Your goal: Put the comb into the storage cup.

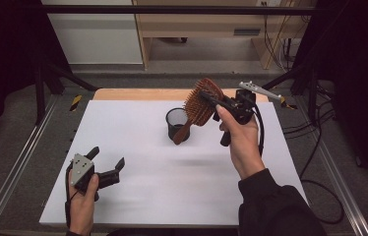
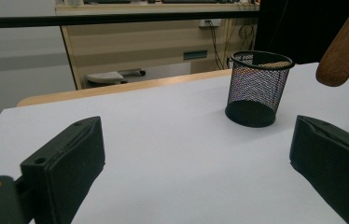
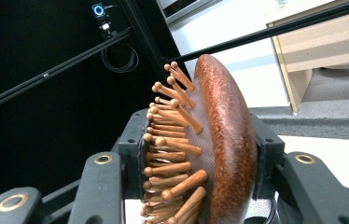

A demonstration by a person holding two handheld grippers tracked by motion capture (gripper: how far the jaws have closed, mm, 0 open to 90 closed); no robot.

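From the high view, the right gripper (image 1: 217, 104) holds a wooden brush (image 1: 200, 105) by its head, above the far part of the white table (image 1: 138, 147). The brush tilts, bristles turned left, and its handle points down toward a black mesh cup (image 1: 176, 124), the handle's end just at the cup's near rim. The left gripper (image 1: 107, 164) rests low at the table's near left corner, well apart from the cup, its jaws spread with nothing between them.

In the left gripper view, the two jaws stand wide apart over bare table. The cup (image 2: 258, 87) stands upright ahead, and the brush handle's rounded end (image 2: 345, 46) hangs at the upper right, just beside the cup.

In the right gripper view, the jaws clamp the brush (image 3: 210, 149) head from both sides, one against the bristles (image 3: 172, 144), the other against the smooth back.
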